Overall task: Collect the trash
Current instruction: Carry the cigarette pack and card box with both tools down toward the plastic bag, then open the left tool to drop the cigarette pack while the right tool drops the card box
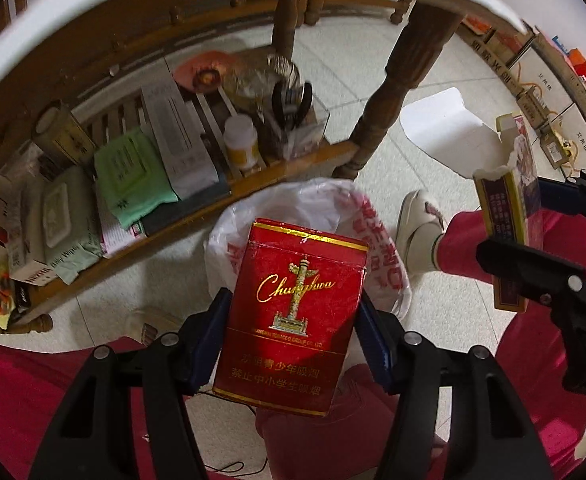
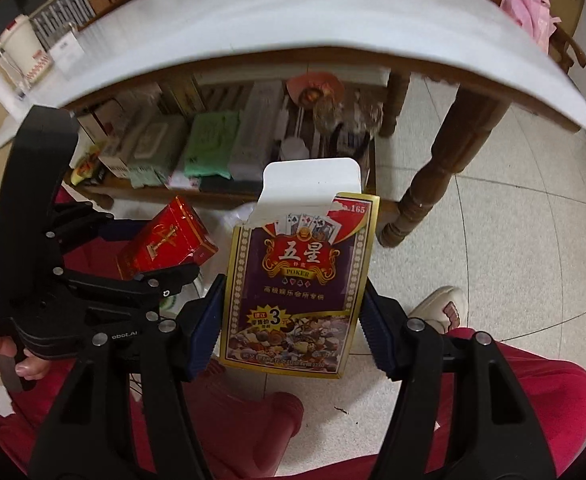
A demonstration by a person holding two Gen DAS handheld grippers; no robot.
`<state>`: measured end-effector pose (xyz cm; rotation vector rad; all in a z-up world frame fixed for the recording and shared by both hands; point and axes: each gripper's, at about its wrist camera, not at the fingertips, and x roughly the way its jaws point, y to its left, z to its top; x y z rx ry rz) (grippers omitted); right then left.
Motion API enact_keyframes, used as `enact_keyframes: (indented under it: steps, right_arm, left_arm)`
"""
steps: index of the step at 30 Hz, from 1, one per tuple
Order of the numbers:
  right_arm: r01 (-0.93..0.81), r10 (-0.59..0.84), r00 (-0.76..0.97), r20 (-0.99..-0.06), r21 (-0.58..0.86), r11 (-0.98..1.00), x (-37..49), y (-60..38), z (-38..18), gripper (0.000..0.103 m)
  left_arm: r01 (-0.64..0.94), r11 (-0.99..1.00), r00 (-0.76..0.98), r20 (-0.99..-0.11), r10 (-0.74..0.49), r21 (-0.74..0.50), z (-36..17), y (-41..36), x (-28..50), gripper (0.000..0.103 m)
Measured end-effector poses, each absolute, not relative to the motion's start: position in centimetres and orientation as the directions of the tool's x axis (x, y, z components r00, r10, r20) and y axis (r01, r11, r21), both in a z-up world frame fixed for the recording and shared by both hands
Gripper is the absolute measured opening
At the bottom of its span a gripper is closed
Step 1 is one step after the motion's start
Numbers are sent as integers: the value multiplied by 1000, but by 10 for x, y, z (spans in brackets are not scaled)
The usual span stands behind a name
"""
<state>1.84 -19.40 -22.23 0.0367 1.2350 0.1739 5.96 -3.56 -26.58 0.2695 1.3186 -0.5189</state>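
The white-topped wooden table point(image 2: 333, 40) fills the far side of both views, its lower shelf point(image 1: 197, 216) crowded with wipes packs, boxes and a pill bottle; none of that looks like the job in hand. Just this side of the shelf, on the tiled floor, stands the bin lined with a white plastic bag point(image 1: 325, 208) with red print, its mouth open and, as far as can be seen past the carton in front of it, holding little or nothing. Nearer, the person's red trouser legs and a pale slipper point(image 1: 417, 224) frame the bin.

Both pieces of trash are picked up but neither is dropped; the left gripper point(image 1: 291, 336) is clamped across the sides of a red Chunghwa cigarette pack point(image 1: 293, 316), held directly above the bag's mouth; the right gripper point(image 2: 291, 320) pinches an opened poker card box point(image 2: 297, 280), flap up, to the right of the bin and near its rim.

I judge the collecting about half done: what is left is to bring the card box over the opening and release both.
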Motion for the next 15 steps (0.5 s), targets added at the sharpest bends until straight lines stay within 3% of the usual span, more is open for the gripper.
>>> enact_keyframes:
  steps: [15]
  right_arm:
    - [-45,135,162,-978,130,991,45,-203,-314,62]
  left_arm:
    - [426,894,-7,-988,-154,-143,-339,-36,88,59]
